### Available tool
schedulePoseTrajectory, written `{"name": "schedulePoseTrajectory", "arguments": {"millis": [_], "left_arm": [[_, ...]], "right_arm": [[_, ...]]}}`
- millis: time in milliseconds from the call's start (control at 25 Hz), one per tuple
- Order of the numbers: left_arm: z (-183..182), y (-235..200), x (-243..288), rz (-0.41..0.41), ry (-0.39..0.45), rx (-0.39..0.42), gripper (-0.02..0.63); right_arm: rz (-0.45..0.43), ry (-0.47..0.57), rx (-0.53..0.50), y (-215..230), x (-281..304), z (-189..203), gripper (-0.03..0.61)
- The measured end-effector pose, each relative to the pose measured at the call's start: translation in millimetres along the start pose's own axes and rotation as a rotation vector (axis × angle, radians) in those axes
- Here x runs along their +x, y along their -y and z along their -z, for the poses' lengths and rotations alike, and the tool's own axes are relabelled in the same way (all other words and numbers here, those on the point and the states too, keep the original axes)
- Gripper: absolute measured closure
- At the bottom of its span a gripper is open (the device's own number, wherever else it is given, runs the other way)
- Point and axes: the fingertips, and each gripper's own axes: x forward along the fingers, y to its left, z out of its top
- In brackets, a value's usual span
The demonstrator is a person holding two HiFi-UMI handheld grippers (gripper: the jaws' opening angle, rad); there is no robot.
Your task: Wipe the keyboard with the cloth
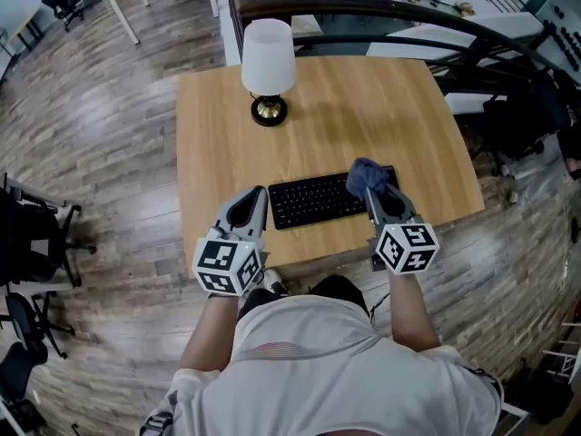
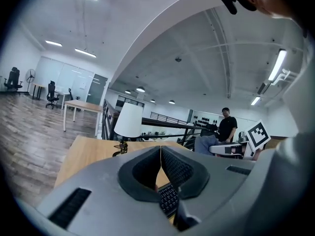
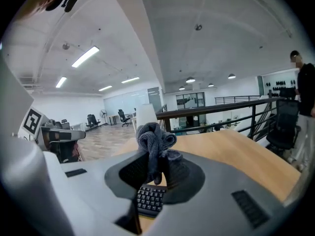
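Wooden counter [image 1: 218, 134] carries a black keyboard [image 1: 313, 200], partly hidden behind the right gripper [image 1: 373, 193], whose fingers pinch a bunched grey-blue cloth [image 1: 366, 176]. The left gripper [image 1: 258, 194] has its fingers closed on nothing.

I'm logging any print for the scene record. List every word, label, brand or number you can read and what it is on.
Black keyboard on the wooden table: key legends too small to read.
Black-and-white marker cubes on left gripper and right gripper: square patterns only, no words.
Nothing else readable.
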Motion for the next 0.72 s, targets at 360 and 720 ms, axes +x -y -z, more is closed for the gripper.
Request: {"name": "schedulePoseTrajectory", "arguments": {"millis": [360,720], "left_arm": [[6,-17,14,-0.191,-0.007,-0.036,0.598],[38,-29,3,-0.319,-0.053,-0.076,0.598]], "right_arm": [[-0.245,-0.089,0.014,-9,80,3,0.459],[-0.486,-0.391,0.098,-83,140,102,0.459]]}}
